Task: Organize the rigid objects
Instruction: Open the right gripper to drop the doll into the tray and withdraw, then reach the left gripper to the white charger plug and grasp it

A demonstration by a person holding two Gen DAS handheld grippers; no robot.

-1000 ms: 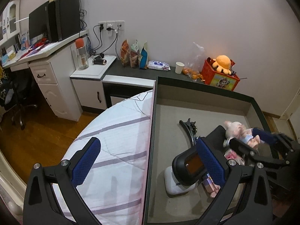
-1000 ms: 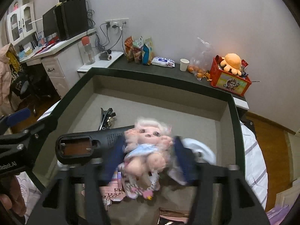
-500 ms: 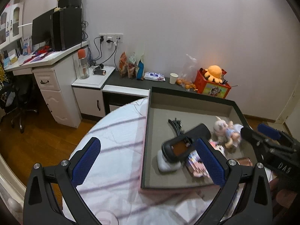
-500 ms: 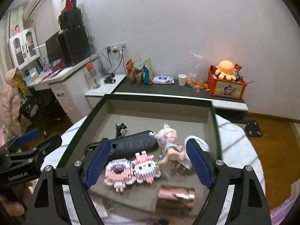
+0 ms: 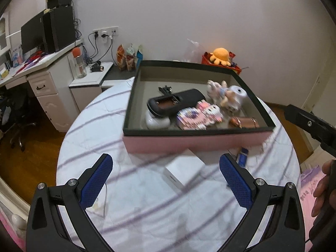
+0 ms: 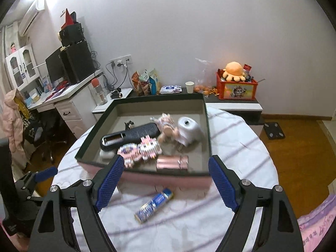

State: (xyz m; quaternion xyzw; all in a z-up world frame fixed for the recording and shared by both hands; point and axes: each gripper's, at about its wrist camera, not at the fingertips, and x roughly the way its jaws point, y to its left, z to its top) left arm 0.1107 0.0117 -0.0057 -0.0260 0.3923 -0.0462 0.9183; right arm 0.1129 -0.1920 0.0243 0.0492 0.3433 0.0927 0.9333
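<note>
A pink box with a dark rim (image 5: 195, 141) (image 6: 145, 176) stands on the round white table. It holds a black case (image 5: 174, 104) (image 6: 130, 135), a doll (image 5: 220, 91) (image 6: 167, 125), pink block figures (image 5: 197, 115) (image 6: 139, 150), a rose-gold tube (image 5: 244, 122) (image 6: 172, 162) and a white device (image 6: 189, 129). A blue tube (image 6: 154, 204) (image 5: 242, 157) and a white box (image 5: 182, 172) lie on the table in front of the pink box. My left gripper (image 5: 166, 180) and right gripper (image 6: 166, 182) are open and empty, held back above the table's near side.
The table has a striped white cloth (image 5: 147, 205). Behind it are a desk with a monitor (image 6: 63, 67), a low dark shelf with snacks (image 6: 147, 82), a paper cup (image 6: 189, 86) and a red toy bin (image 6: 236, 85). Wooden floor lies on both sides.
My right gripper opened and let the doll go into the box. Both grippers pulled back and up from the box to the table's near side.
</note>
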